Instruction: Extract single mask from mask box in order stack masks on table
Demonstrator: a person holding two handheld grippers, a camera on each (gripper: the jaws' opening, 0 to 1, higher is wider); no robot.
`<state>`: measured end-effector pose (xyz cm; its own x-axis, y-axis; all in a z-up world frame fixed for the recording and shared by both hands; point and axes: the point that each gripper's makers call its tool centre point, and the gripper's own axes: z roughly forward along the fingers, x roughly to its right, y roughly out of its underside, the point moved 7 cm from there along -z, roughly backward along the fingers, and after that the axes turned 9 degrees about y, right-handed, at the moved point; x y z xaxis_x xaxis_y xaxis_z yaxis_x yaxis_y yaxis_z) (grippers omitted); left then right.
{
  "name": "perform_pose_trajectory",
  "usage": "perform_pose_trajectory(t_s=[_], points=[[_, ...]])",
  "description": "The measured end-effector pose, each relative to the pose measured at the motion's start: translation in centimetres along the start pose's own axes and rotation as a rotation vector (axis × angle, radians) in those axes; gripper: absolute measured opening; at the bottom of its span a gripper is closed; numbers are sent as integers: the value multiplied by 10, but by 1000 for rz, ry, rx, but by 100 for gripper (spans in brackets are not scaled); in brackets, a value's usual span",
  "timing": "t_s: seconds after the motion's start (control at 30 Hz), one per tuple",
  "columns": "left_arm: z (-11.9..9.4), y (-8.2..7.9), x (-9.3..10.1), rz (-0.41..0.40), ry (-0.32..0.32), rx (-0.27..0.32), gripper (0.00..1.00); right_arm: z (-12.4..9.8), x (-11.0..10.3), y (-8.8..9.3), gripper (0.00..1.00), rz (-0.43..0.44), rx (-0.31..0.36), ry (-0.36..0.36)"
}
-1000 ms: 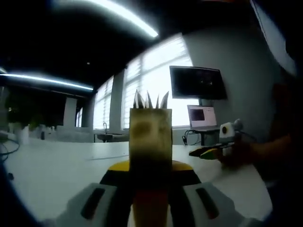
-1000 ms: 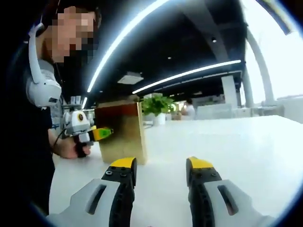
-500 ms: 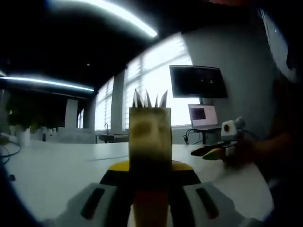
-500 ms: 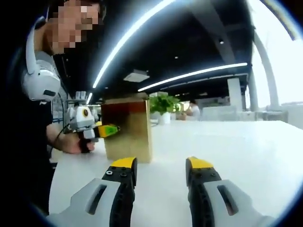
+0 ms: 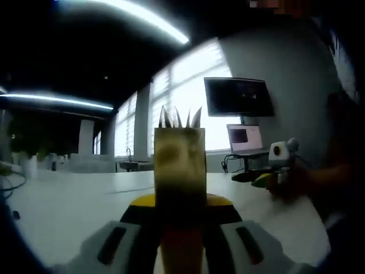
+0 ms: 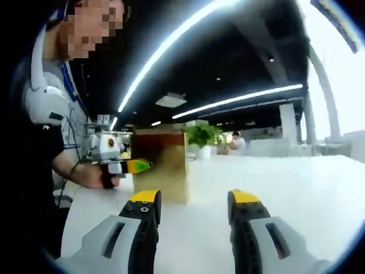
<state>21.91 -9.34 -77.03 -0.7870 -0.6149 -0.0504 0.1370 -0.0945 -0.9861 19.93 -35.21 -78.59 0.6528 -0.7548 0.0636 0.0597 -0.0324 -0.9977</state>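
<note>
A tan cardboard mask box (image 5: 179, 165) stands upright on the white table (image 5: 63, 205), with white mask tips (image 5: 179, 118) poking out of its top. My left gripper (image 5: 179, 201) is shut on the box, a yellow-tipped jaw on each side of it. In the right gripper view the same box (image 6: 165, 165) stands left of centre, and the left gripper (image 6: 137, 166) meets it from the left. My right gripper (image 6: 194, 201) is open and empty, a short way from the box. It also shows at the right of the left gripper view, right gripper (image 5: 259, 178).
A person (image 6: 34, 165) stands at the table's left. A wall monitor (image 5: 238, 98) and a laptop (image 5: 245, 138) are behind the right gripper. A potted plant (image 6: 202, 137) stands beyond the box. Bare table (image 6: 308, 182) stretches to the right.
The right gripper's camera has swung, so the box now sits nearer the middle of its view. In the left gripper view the right gripper has drifted slightly right. The left grip is unchanged.
</note>
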Motion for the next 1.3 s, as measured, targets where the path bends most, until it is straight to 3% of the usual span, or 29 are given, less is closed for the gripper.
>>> perform_pose_trajectory(t_s=[0.07, 0.1, 0.23, 0.83, 0.97, 1.13, 1.3], points=[[0, 0, 0, 2, 2, -1, 30, 2, 5, 8, 44, -17, -66, 30], [1, 0, 0, -1, 1, -2, 30, 2, 8, 9, 44, 1, -69, 29], [1, 0, 0, 2, 1, -2, 30, -4, 15, 0, 44, 70, 14, 47], [2, 1, 0, 0, 13, 2, 30, -2, 5, -1, 42, 78, -21, 65], [2, 1, 0, -5, 13, 2, 30, -2, 11, 3, 41, 101, -41, 76], [2, 1, 0, -5, 14, 2, 30, -3, 12, 2, 41, 88, -20, 50], [2, 2, 0, -13, 25, 3, 30, -4, 24, 7, 40, 103, -27, 76]])
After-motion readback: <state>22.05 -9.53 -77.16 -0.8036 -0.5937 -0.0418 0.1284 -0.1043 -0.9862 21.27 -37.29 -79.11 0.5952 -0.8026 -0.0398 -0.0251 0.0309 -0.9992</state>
